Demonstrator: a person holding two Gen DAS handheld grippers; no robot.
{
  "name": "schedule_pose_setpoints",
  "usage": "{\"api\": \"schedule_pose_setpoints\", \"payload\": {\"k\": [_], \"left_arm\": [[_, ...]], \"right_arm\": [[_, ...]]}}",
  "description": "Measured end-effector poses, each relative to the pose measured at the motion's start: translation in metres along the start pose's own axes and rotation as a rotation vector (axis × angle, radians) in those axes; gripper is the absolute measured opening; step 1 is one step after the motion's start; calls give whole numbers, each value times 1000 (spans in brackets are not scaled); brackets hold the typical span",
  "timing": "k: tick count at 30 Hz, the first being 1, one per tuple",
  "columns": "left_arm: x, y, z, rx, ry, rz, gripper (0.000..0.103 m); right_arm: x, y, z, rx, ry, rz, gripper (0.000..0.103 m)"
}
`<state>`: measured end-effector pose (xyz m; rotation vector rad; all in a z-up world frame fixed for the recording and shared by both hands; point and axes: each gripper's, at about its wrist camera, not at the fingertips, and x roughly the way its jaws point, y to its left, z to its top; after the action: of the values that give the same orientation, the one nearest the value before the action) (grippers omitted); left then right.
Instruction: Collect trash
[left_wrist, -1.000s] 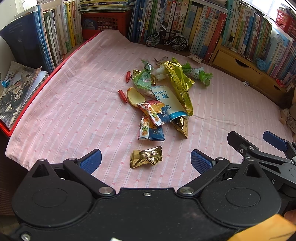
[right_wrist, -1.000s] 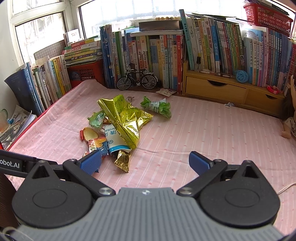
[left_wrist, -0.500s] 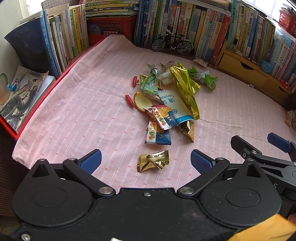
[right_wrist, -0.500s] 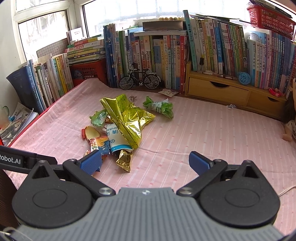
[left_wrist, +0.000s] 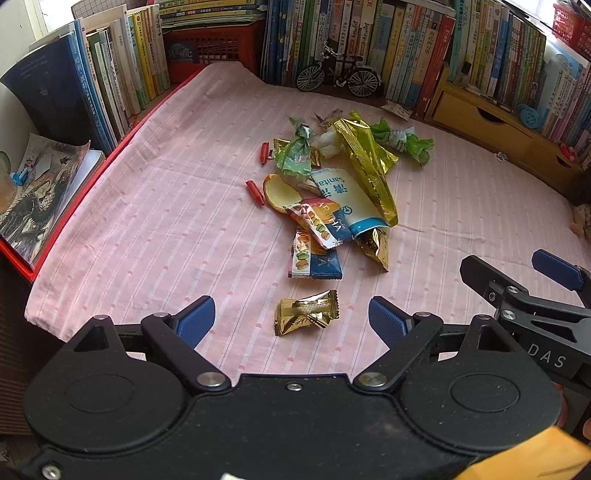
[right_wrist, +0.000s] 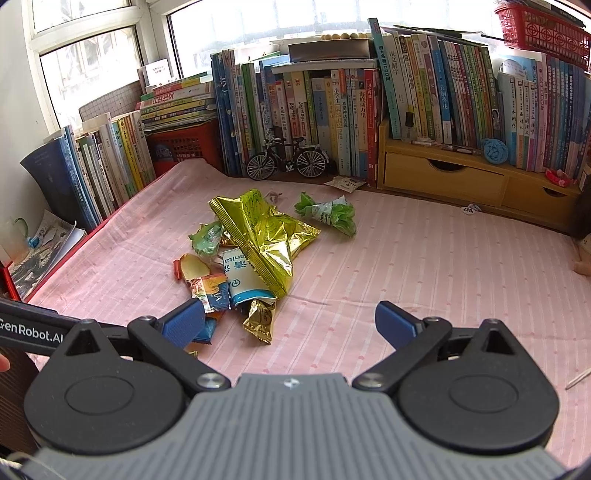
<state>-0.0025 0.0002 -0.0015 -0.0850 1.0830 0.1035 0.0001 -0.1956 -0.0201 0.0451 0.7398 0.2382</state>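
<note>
While the left gripper (left_wrist: 291, 319) is held low over the pink-clothed tabletop (left_wrist: 155, 206), its jaws have just been closing a little yet are still kept wide apart, with the small gold wrapper (left_wrist: 306, 312) lying untouched between them. Just beyond, the trash pile (right_wrist: 251, 251) is seen, and the right gripper (right_wrist: 290, 319) is held spread open and empty.
</note>
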Motion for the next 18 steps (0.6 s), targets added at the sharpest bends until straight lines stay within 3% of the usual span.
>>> {"api": "schedule_pose_setpoints", "payload": {"k": [5,9,13,18], "left_arm": [[-1,-2,2,15,-17,7,85],[-7,1,3,3,-22,-15,73],[-17,-4,5,36,-65,43,72],[-20,-4,7,31,-88,59,72]], "right_arm": [[3,-1,1,10,18,-2,101],[2,-4,1,26,14,-12,100],[1,-5,2,39,12,0,99],[10,-6,2,55,59,25,96]]}}
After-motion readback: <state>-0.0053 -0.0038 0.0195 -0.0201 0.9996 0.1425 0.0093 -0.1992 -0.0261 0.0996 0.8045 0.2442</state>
